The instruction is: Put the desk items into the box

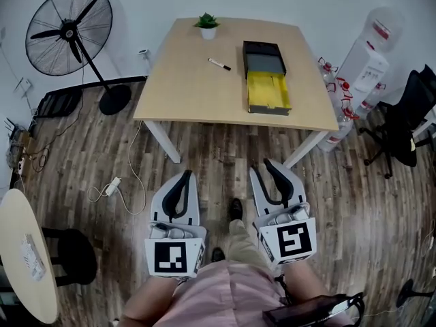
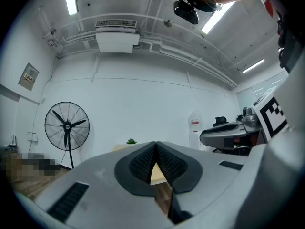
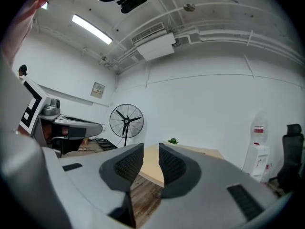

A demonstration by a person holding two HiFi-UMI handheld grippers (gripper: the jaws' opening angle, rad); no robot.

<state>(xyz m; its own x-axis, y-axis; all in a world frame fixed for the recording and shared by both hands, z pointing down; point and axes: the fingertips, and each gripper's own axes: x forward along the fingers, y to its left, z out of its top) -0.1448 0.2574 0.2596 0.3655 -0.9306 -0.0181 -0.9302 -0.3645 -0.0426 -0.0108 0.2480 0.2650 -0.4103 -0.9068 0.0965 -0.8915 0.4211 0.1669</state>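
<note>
A person stands on wood flooring in front of a desk, holding both tools low in the bottom centre of the head view and aiming them forward at the desk. The left gripper (image 1: 185,176) has its two black ribbed jaws pressed together at the tips, with nothing between them. The right gripper (image 1: 268,165) is just beside it. Its jaws stand a narrow gap apart, and only the desk edge and floor show through the gap.

The light wooden rectangular table (image 1: 184,94) fills the upper centre, well apart from both grippers. On its right half lies the long open box with a dark grey far section and a yellow near section (image 1: 267,79). The yellow section shows its bare floor, and I cannot tell what the dark section holds. To the left of the box lies a black marker pen (image 1: 219,64). A small green plant in a white pot (image 1: 207,26) stands at the far edge. A black pedestal fan (image 1: 68,30) stands at the upper left.
</note>
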